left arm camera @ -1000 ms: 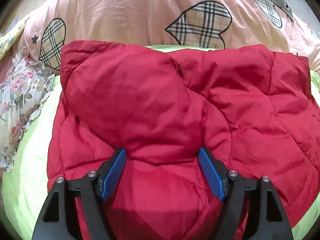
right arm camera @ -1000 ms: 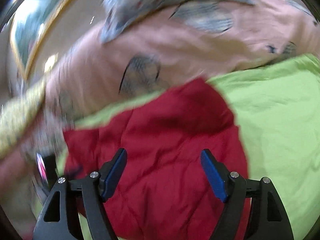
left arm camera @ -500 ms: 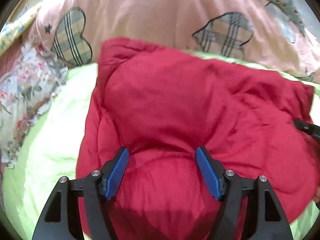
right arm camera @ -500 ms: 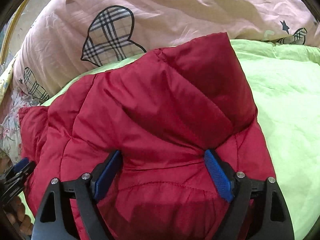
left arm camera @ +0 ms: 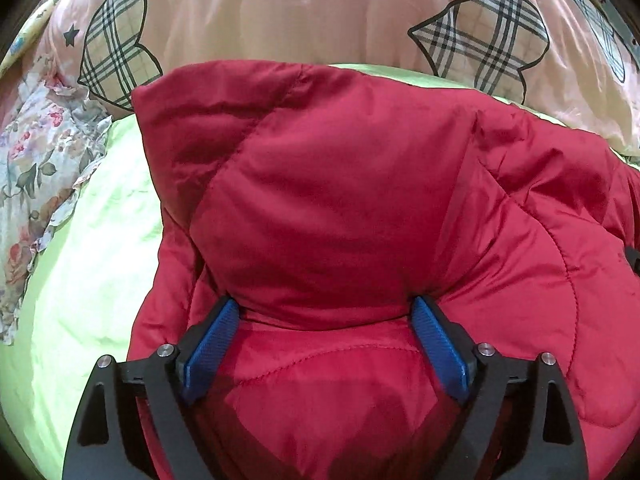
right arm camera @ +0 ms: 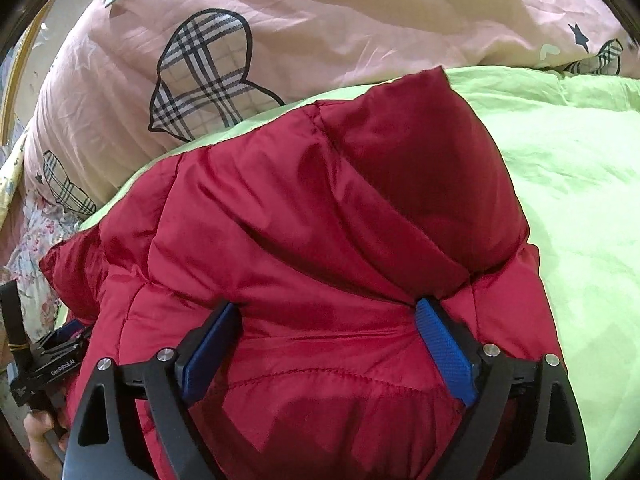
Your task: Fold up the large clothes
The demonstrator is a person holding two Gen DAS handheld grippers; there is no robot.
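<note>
L tongs point(left arm camera: 326, 310) and R tongs point(right arm camera: 328, 314) are both standing wide w/ jaws just opening, red jacket point(left arm camera: 360, 200) bulging between pads. Jacket is lying center frame on green sheet point(right arm camera: 568, 184), pink quilt point(right arm camera: 340, 24) along top.

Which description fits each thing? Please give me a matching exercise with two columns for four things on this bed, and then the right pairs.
Things:
1. puffy red quilted jacket
2. plain lime-green bed sheet
3. pink quilt with plaid hearts
4. frilled floral cloth

Descriptions:
A. lies directly under the jacket
B. bunched at the bed's left edge
C. folded, between both grippers' fingers
D. heaped behind the jacket

Pairs: 1-C, 2-A, 3-D, 4-B
</note>
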